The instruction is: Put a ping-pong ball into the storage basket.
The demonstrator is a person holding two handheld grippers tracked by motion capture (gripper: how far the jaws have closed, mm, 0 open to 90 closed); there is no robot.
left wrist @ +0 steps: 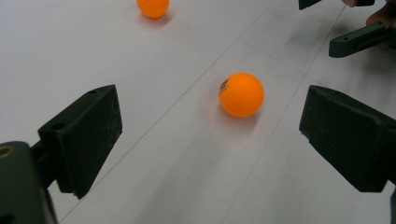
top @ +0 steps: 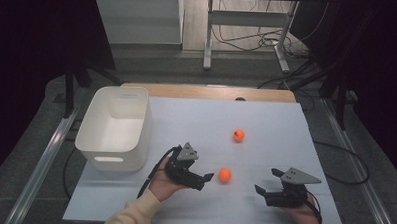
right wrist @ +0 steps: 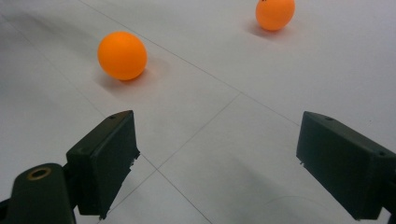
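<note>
- High view, far left: a white bin (top: 117,129) is seen standing on the white table (top: 266,119), with nothing visible inside it.
- Just right of the bin, the left gripper (top: 207,178) is held low over the table, jaws spread apart and nothing caught between them.
- Just beyond those jaws the near orange ball (top: 225,175) is found resting on the table, close to the fingertips but apart from them.
- Left gripper view: that ball (left wrist: 241,94) is framed ahead between the two open jaws, untouched.
- Farther back and slightly right, the far orange ball (top: 238,136) is seen lying alone.
- Far right, the right gripper (top: 267,182) is held near the table's front edge, jaws wide and empty, well apart from both balls.
</note>
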